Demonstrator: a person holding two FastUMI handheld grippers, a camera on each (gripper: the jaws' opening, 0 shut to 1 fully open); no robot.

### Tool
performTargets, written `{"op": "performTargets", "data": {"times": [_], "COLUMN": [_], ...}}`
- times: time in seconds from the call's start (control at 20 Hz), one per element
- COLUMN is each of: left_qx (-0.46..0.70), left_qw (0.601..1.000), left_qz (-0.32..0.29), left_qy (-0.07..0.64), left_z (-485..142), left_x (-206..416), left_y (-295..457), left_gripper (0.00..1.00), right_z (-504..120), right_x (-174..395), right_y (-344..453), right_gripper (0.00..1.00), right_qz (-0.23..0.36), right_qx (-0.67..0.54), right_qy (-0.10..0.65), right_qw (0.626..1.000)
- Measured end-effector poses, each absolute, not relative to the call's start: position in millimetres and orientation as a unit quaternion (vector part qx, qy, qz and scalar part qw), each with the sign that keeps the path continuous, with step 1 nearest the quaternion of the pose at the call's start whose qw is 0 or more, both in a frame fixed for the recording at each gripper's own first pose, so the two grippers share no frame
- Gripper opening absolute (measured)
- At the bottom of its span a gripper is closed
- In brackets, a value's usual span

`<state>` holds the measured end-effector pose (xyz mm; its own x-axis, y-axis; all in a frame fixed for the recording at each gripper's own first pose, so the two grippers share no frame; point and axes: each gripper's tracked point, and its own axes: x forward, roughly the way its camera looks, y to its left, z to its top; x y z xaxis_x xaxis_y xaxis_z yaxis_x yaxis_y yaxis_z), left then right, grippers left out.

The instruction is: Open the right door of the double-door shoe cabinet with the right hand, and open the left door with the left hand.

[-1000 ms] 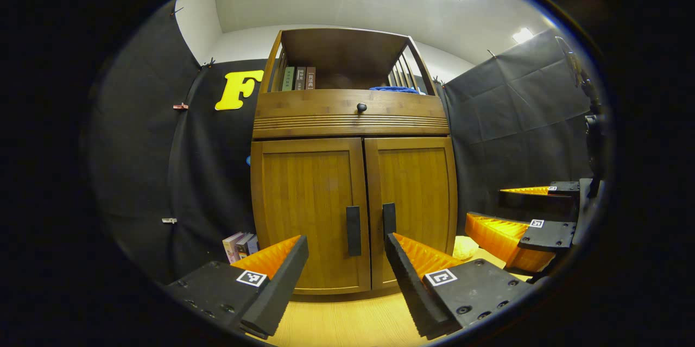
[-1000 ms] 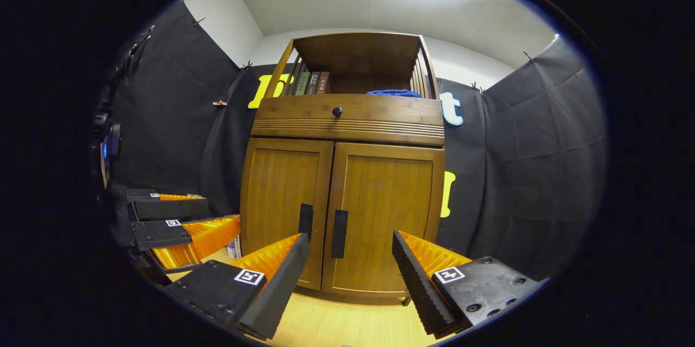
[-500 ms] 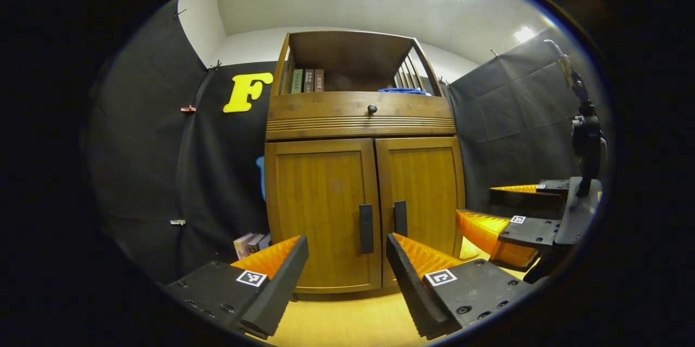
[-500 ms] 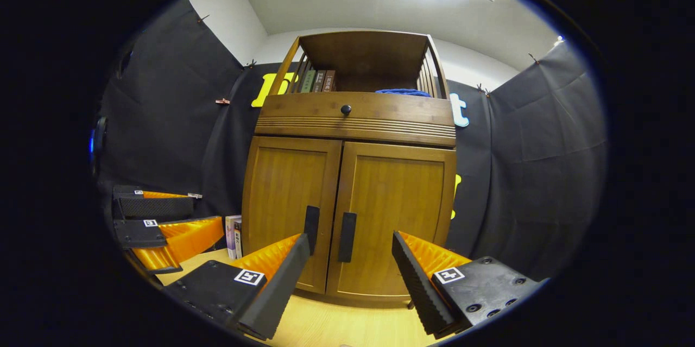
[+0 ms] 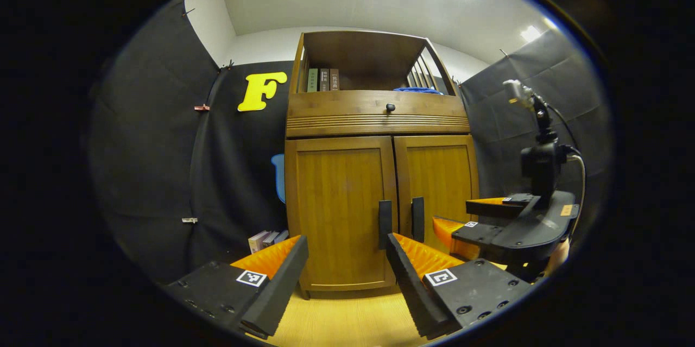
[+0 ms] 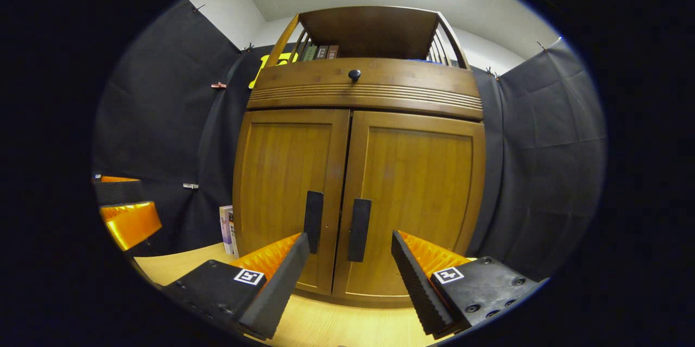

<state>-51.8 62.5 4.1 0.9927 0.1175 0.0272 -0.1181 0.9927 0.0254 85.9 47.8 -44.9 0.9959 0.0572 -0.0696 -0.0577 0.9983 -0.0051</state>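
A wooden shoe cabinet stands ahead with both doors closed. In the right gripper view the right door and its black handle lie just beyond my open right gripper, a short way off; the left door carries its own handle. In the left gripper view my left gripper is open and empty, farther back, facing the left door and its handle. The right gripper appears there at the right, ahead of mine, near the right door.
A drawer with a round knob sits above the doors, and an open shelf with books tops the cabinet. Books stand on the wooden floor left of the cabinet. Black cloth walls close in on both sides.
The right gripper has moved forward toward the cabinet, whose doors now look larger. The left gripper has swung left, so the cabinet sits further right in its view. Both stay open.
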Motion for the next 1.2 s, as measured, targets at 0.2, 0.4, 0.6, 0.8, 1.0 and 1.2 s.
{"op": "performTargets", "data": {"times": [0.2,0.4,0.6,0.8,1.0,1.2], "left_qx": [0.014,0.013,0.014,0.015,0.013,0.007], "left_qw": [0.997,0.996,0.993,0.992,0.990,0.988], "left_qz": [0.071,0.089,0.114,0.126,0.138,0.154], "left_qy": [-0.013,-0.010,-0.004,0.006,0.015,0.014], "left_z": [3.7,0.1,-3.5,-11.0,-17.1,-17.9], "left_x": [-57.4,-62.4,-67.9,-71.3,-77.2,-83.0], "left_y": [75.5,91.3,110.9,124.6,140.5,156.1], "left_gripper": [0.90,0.90,0.90,0.88,0.90,0.90], "right_z": [-50.0,-58.0,-82.8,-102.8,-114.7,-120.7], "right_x": [114.3,145.2,175.8,200.4,226.7,236.6], "right_y": [44.4,39.0,35.9,40.3,34.7,32.1], "right_gripper": [0.96,0.95,0.89,0.86,0.86,0.77], "right_qz": [0.014,-0.004,-0.018,-0.018,-0.038,-0.053], "right_qx": [-0.007,-0.006,-0.020,-0.012,-0.019,0.005], "right_qy": [0.028,0.026,0.043,0.060,0.067,0.068], "right_qw": [0.999,1.000,0.999,0.998,0.997,0.996]}}
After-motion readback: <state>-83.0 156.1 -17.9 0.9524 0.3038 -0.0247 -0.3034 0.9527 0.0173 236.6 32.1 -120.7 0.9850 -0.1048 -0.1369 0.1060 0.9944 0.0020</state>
